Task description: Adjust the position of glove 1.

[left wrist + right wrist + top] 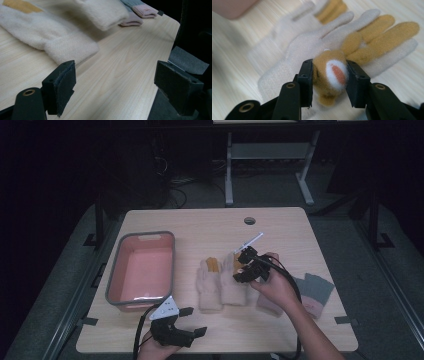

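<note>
While my right gripper (329, 82) clamps the tan plush animal face with its white muzzle (332, 75) sewn on the back of the cream knitted glove with tan fingers (317, 47), the glove hangs from that patch above the pale wooden table (210, 222), its fingers spread away from the jaws in the right gripper view. Those jaws are clenched on the plush patch from both sides, pads pressed into the pile. From the high view, I see this gripper over the right-hand glove of the cream pair, near the middle of the table. The matching cream glove with a tan patch (209, 280) lies flat just beside it, towards the pink plastic tub with a grey rim (142, 270) on the left.

My left gripper (192, 322) rests low at the near edge of the table, jaws released and standing wide with bare wood between them. At the far right lie two grey gloves with pink cuffs (312, 295), partly under my right forearm.
</note>
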